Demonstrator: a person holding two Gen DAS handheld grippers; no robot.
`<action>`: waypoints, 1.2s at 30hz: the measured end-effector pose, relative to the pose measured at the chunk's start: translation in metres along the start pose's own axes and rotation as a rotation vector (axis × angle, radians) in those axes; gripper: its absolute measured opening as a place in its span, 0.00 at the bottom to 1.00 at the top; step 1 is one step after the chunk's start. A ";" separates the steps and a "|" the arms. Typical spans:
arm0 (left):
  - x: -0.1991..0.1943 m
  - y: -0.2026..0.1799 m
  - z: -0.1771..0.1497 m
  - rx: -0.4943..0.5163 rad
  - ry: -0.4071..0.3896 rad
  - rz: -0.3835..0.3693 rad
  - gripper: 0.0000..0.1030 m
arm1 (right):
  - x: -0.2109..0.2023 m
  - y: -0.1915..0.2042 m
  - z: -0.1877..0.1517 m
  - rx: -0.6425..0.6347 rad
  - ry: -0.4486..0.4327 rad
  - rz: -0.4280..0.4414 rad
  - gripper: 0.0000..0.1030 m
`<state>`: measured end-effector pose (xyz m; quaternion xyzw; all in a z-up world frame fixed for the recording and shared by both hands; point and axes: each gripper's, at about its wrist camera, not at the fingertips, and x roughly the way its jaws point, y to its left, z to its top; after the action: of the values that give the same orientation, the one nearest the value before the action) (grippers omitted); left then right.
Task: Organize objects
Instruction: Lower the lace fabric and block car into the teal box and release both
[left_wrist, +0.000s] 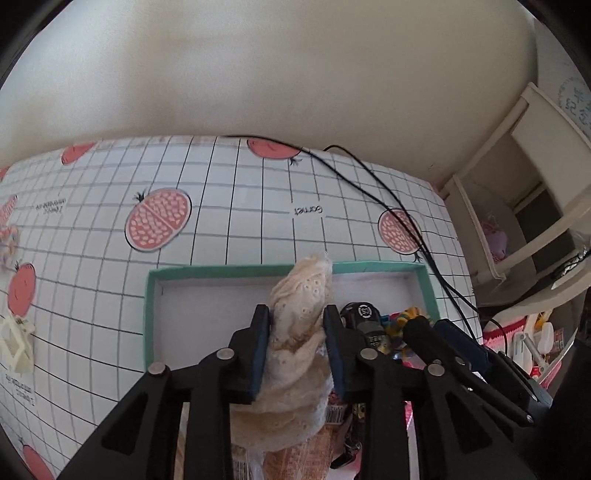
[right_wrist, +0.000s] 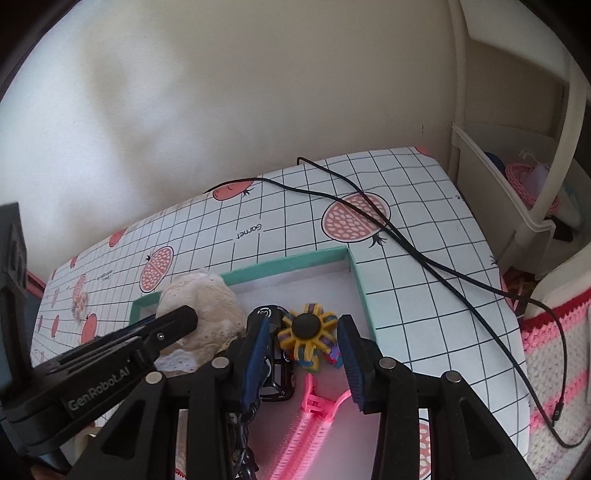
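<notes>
The left claw (left_wrist: 297, 325) is clamped on a cream lace cloth (left_wrist: 301, 295), which is bunched into a long roll. The roll's long axis runs along the claw's fingers, its frayed tip pointing away over the far rim of the teal-edged box (left_wrist: 221, 271), and the rest trailing back between the fingers toward the handle. The cloth hangs over the left half of the box, where the white box floor is bare from the left wall up to the cloth.

In the right wrist view the right claw (right_wrist: 304, 341) stands open, its blue pads either side of a yellow and black spinner toy (right_wrist: 307, 330) without touching it. The toy lies flat in the right part of the box, near the box's right wall (right_wrist: 364, 295). Just to the toy's left sits a black cylindrical object (right_wrist: 266, 314). A pink zipper (right_wrist: 308, 417) runs from below the toy toward the camera, lengthwise along the claw's axis.

The box rests on a surface covered in a grid-and-pomegranate cloth (right_wrist: 424, 295). Beyond the box's far rim the cloth is free up to the wall, save for a black cable (right_wrist: 406, 236) that crosses it diagonally past the box's right corner. Right of the box stands a cream shelf unit (left_wrist: 517, 206), well apart from it.
</notes>
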<state>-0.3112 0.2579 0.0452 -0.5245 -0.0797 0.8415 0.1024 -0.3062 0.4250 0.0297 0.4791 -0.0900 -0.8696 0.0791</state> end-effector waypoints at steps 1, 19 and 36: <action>-0.004 0.000 0.001 0.005 -0.011 0.004 0.31 | -0.001 0.001 0.000 -0.004 -0.002 0.000 0.41; -0.057 0.007 -0.012 0.030 -0.190 0.064 0.43 | -0.014 0.018 0.002 -0.068 -0.033 -0.013 0.44; -0.050 0.052 -0.025 -0.035 -0.222 0.167 0.86 | -0.013 0.024 -0.004 -0.097 -0.083 -0.054 0.97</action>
<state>-0.2715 0.1954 0.0650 -0.4348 -0.0610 0.8984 0.0134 -0.2948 0.4038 0.0438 0.4405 -0.0380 -0.8938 0.0750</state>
